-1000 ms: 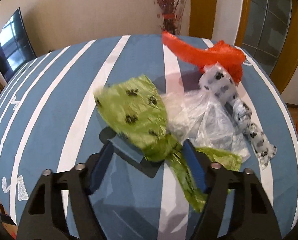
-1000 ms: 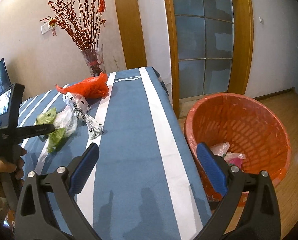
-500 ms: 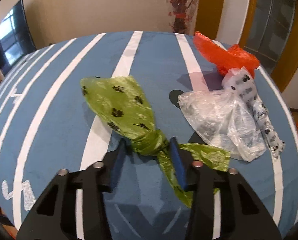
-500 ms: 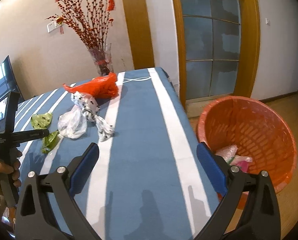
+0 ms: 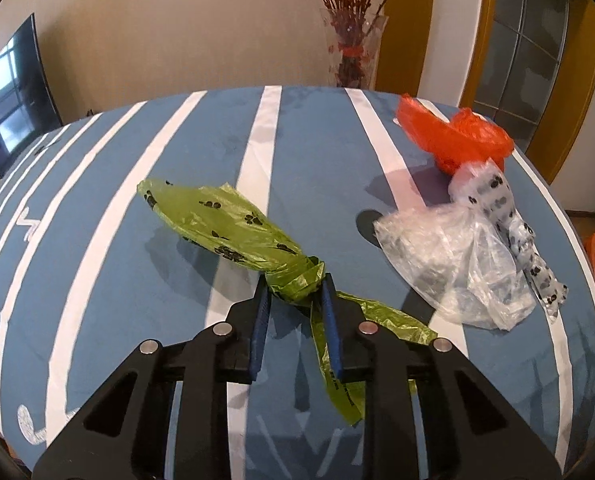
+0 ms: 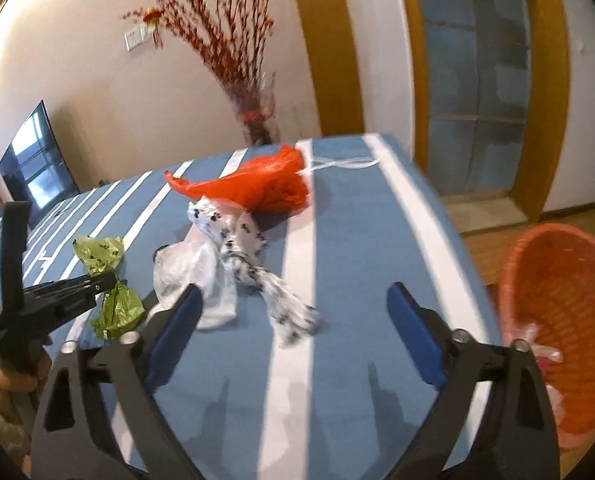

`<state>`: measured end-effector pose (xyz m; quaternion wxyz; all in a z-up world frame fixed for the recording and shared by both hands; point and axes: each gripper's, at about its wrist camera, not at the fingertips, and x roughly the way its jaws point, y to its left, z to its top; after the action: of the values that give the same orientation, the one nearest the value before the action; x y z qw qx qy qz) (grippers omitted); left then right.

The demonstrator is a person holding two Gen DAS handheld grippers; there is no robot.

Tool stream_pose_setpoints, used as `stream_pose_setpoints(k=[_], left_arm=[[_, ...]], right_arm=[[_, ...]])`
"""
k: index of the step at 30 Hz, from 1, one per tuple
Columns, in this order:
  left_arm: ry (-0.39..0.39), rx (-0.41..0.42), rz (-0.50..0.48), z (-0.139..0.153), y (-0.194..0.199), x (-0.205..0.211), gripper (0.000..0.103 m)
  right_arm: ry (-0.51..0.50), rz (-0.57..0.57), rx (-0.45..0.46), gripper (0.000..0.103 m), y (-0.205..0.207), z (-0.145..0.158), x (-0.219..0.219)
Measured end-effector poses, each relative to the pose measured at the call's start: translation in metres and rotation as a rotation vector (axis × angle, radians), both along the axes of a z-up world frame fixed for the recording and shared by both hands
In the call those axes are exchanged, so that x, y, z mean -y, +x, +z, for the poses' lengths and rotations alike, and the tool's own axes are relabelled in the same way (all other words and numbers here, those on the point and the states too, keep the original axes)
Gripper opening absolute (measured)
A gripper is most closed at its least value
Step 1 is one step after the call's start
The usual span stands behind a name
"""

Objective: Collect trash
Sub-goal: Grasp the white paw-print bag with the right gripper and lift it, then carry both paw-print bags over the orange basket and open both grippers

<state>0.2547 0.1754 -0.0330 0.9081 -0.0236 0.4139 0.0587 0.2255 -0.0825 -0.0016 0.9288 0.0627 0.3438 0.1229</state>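
Pinching green bag (image 5: pixel 233 228) knot with left hand-held gripper (image 5: pixel 295 294), frame centre; holding right hand-held gripper (image 6: pixel 293 300) wide open, gripping nothing.

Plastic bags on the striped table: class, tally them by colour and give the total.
Green paw-print bag: 1
Clear bag: 1
White paw-print bag: 1
Orange-red bag: 1
Total: 4
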Motion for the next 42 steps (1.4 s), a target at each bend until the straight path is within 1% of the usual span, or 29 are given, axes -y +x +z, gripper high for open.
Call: stream_pose_setpoints(k=[1, 3, 4, 6, 7, 10, 12, 13, 15, 17, 18, 21, 32, 42], left_arm=[[-0.005, 0.003, 0.0, 0.001, 0.001, -0.002, 0.025], [-0.012, 0.008, -0.001, 0.002, 0.004, -0.006, 0.025], [-0.015, 0.011, -0.003, 0.003, 0.005, -0.007, 0.025], [-0.019, 0.016, -0.007, 0.004, 0.007, -0.009, 0.025], [-0.02, 0.018, -0.01, 0.004, 0.008, -0.01, 0.025], [-0.023, 0.022, -0.019, 0.005, 0.01, -0.01, 0.025], [-0.027, 0.024, -0.027, 0.005, 0.012, -0.01, 0.025], [-0.027, 0.025, -0.03, 0.005, 0.012, -0.009, 0.025], [-0.029, 0.028, -0.038, 0.005, 0.011, -0.008, 0.025], [-0.03, 0.03, -0.045, 0.006, 0.01, -0.006, 0.025], [-0.033, 0.031, -0.05, 0.006, 0.009, -0.006, 0.025], [-0.034, 0.039, -0.063, 0.01, 0.004, -0.002, 0.025], [-0.032, 0.084, -0.129, 0.032, -0.017, 0.033, 0.025], [-0.026, 0.135, -0.267, 0.055, -0.036, 0.097, 0.025]], right_arm=[[0.015, 0.013, -0.021, 0.078, 0.009, -0.003, -0.004], [0.031, 0.023, -0.058, 0.067, 0.025, -0.009, -0.012], [0.036, 0.033, -0.076, 0.065, 0.032, -0.013, -0.017], [0.036, 0.052, -0.096, 0.057, 0.042, -0.017, -0.027], [0.028, 0.065, -0.1, 0.055, 0.047, -0.019, -0.034], [-0.008, 0.078, -0.104, 0.048, 0.056, -0.023, -0.047], [-0.019, 0.081, -0.122, 0.039, 0.061, -0.027, -0.051], [-0.022, 0.084, -0.134, 0.037, 0.064, -0.029, -0.053], [-0.033, 0.087, -0.15, 0.025, 0.066, -0.033, -0.053], [-0.049, 0.079, -0.145, 0.019, 0.062, -0.033, -0.051], [-0.051, 0.075, -0.144, 0.017, 0.061, -0.033, -0.05], [-0.041, 0.057, -0.136, 0.015, 0.053, -0.03, -0.042], [-0.002, -0.044, -0.072, 0.014, 0.009, -0.009, 0.017], [0.02, -0.144, -0.001, 0.014, -0.034, 0.012, 0.071]])
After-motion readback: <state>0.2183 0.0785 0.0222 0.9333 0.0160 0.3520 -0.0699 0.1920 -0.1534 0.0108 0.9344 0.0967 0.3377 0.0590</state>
